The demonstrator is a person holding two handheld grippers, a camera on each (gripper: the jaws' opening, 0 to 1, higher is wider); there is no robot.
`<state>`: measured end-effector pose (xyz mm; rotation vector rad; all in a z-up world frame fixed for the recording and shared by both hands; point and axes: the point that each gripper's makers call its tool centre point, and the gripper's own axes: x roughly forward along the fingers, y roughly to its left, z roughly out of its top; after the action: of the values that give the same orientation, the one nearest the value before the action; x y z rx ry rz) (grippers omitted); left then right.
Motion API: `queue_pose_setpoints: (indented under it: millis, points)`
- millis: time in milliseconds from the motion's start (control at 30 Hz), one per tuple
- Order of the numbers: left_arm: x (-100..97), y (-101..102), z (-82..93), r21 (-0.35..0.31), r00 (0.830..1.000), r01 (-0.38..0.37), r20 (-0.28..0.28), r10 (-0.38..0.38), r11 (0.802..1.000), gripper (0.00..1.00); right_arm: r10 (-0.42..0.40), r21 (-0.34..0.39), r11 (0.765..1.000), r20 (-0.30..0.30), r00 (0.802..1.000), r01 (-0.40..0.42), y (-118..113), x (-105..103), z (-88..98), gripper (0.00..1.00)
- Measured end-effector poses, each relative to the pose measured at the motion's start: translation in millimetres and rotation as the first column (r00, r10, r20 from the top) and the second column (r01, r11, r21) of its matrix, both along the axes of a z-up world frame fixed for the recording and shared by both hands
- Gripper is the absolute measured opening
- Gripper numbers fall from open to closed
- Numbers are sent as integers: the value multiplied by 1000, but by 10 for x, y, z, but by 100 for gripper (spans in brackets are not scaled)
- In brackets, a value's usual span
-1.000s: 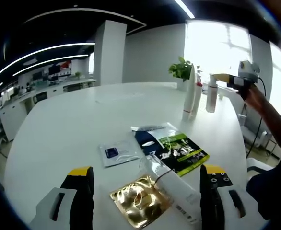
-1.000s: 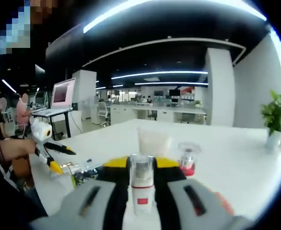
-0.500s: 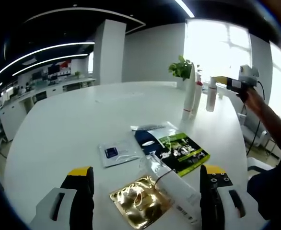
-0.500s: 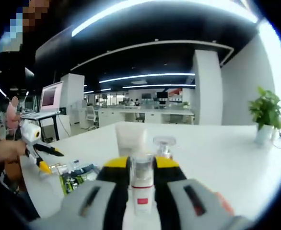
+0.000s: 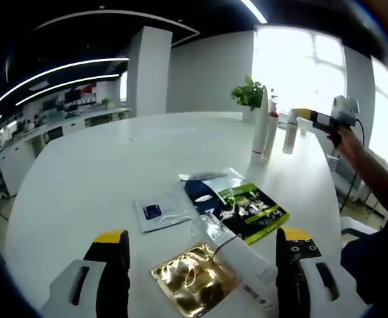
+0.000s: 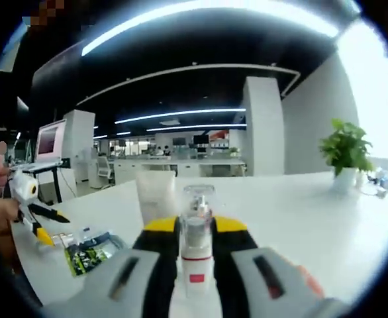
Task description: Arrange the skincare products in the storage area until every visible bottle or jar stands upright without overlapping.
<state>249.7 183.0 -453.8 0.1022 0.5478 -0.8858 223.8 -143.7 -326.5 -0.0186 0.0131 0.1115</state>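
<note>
Bottle (image 6: pixel 195 255) clamped in right gripper (image 6: pixel 195 265); left gripper (image 5: pixel 200 265) wide over gold sachet (image 5: pixel 193 278) on bench (image 5: pixel 101 172).

My jaws are black with yellow tips on grey-white bodies. The wide round desk (image 5: pixel 101 165) is plain white. On it lie a crinkled gold foil sachet (image 5: pixel 193 278), a dark-blue-and-green printed packet (image 5: pixel 240 204) and a clear sachet with a small blue square (image 5: pixel 159 212). The small clear-capped white bottle (image 6: pixel 195 255) between my right jaws carries a red label.
</note>
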Motion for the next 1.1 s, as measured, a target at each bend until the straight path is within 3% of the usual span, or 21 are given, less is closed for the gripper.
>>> queue_pose_setpoints:
  millis: [500, 1100]
  points:
    - [24, 30, 1, 4, 1000, 12, -2, -12, 1000, 93, -78, 33, 996, 25, 997, 77, -40, -23, -48, 18]
    - [0, 13, 34, 1, 1000, 20, -4, -20, 1000, 93, -124, 8, 992, 23, 992, 123, -33, 23, -183, 18]
